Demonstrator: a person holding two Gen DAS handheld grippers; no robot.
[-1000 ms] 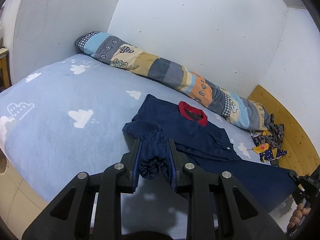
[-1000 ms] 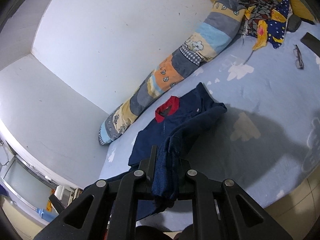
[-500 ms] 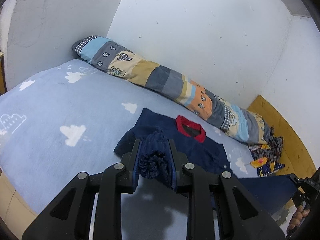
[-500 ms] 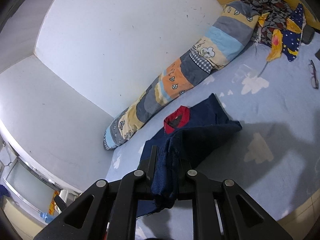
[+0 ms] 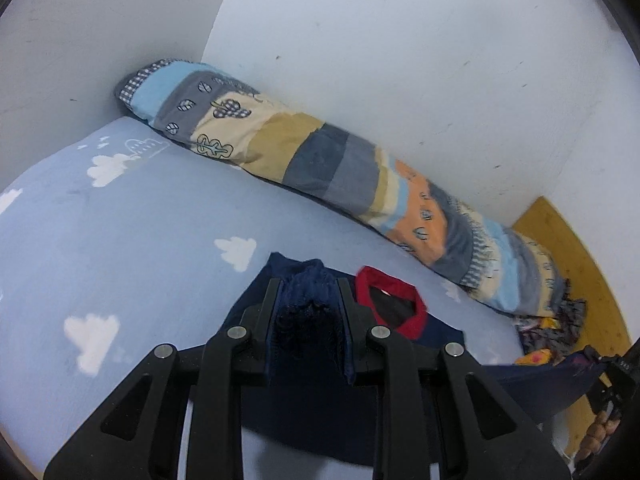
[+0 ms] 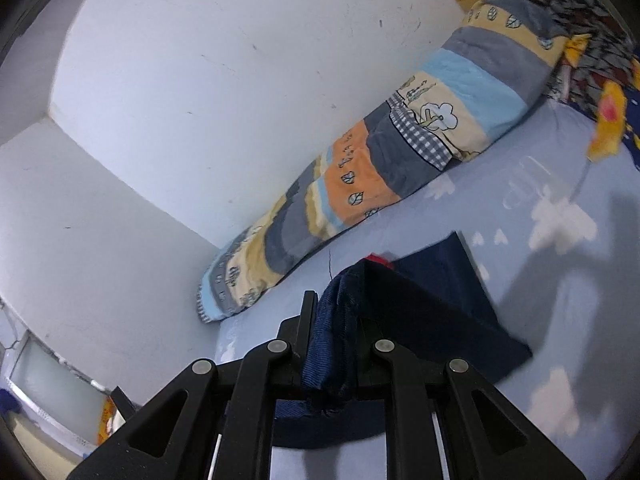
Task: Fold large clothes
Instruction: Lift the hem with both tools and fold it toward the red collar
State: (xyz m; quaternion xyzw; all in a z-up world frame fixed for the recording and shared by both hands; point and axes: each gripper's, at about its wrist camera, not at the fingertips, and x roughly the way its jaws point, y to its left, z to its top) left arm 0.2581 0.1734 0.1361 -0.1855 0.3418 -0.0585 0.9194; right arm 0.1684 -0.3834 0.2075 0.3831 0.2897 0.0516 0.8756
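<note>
**Mid-fold: hem lifted toward the collar, nothing laid down yet**

You have the navy-blue knit top with the red collar (image 5: 404, 322) partly on the light-blue cloud-print bed (image 5: 132, 240) and partly in the air. Its collar end lies flat near the middle of the bed, just short of the long patchwork bolster pillow (image 5: 320, 164) that runs along the wall edge.

Your left hand-held gripper (image 5: 308, 300) is pressed together on a bunched wad of the navy fabric, which fills the gap between its fingers. Your right hand-held gripper (image 6: 340, 320) is likewise pinching a gathered edge of the same garment, and cloth hangs below it in a dark fold. In the left view the fabric stretches across to the right gripper, so the lower part is held up as a span over the part lying on the bed.

By my reading, the first fold is under way, not finished: the lifted edge has reached about the collar but is not set down, and both grips are needed to keep it level. What is left looks like most of the job: lay this edge flat, smooth it, then fold again to a compact shape. I cannot tell where the sleeves are.

The crumpled patterned clothes (image 6: 600, 40) by the wooden headboard (image 5: 568, 248) sit well apart.
</note>
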